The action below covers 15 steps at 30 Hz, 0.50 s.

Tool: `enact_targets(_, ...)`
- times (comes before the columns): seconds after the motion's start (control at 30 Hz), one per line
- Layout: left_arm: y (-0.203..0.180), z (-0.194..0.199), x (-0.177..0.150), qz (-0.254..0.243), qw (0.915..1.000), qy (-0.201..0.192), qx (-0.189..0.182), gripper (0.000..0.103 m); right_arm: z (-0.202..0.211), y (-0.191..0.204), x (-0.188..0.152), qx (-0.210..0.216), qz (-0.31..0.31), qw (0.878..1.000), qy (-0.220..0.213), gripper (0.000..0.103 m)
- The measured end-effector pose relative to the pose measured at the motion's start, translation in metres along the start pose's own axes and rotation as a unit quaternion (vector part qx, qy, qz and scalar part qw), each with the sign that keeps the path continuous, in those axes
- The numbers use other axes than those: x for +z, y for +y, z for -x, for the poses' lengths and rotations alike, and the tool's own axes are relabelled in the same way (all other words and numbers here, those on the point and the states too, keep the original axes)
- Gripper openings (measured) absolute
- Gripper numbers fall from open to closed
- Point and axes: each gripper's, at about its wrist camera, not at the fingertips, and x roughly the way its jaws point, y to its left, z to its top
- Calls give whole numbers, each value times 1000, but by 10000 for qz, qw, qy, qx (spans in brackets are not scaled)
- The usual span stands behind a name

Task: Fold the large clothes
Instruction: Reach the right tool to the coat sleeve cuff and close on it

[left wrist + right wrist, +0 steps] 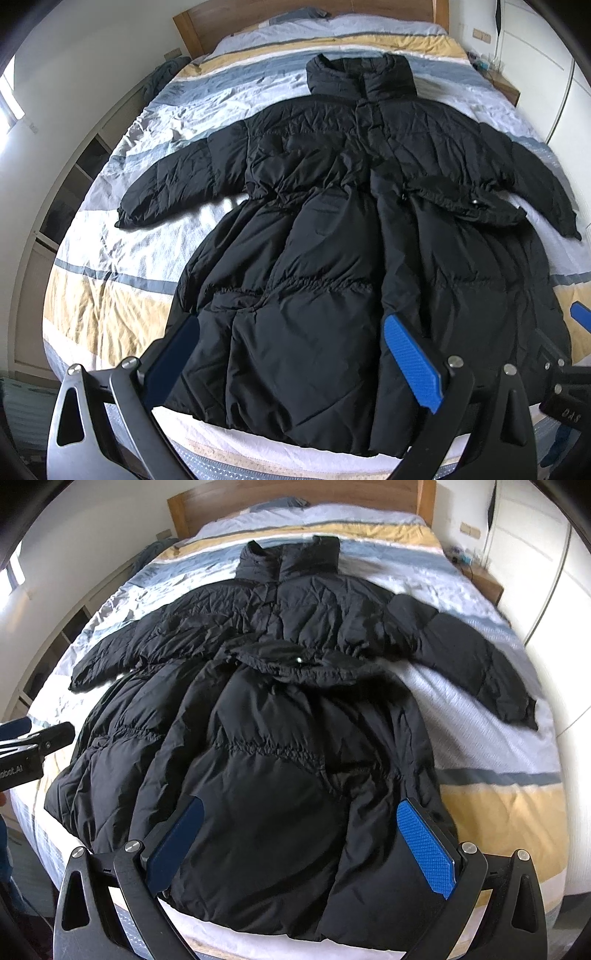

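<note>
Your left claw (295,354) hangs spread wide, gripping nothing, above the hem of the black puffer coat (351,229); your right claw (303,834) is just as wide and just as empty, over the same hem further right. The coat lies flat, front up, on the striped bed (110,295), long axis running straight away from you, collar (362,74) toward the headboard, both sleeves splayed outward. The left sleeve (177,177) lies nearer your left claw, the right sleeve (469,657) nearer your right. No fold looks begun yet.
</note>
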Motion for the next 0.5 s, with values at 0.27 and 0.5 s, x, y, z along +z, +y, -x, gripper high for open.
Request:
enact_targets(0.27,-2,-14,7,199,9991,367,-16,101,-37,-76,29,169,-1003,9948,88,103)
enact_targets(0.5,-4,-30,7,541,9970,553,-29,101,-73,-188,52,61,-2259,9740,-175,103)
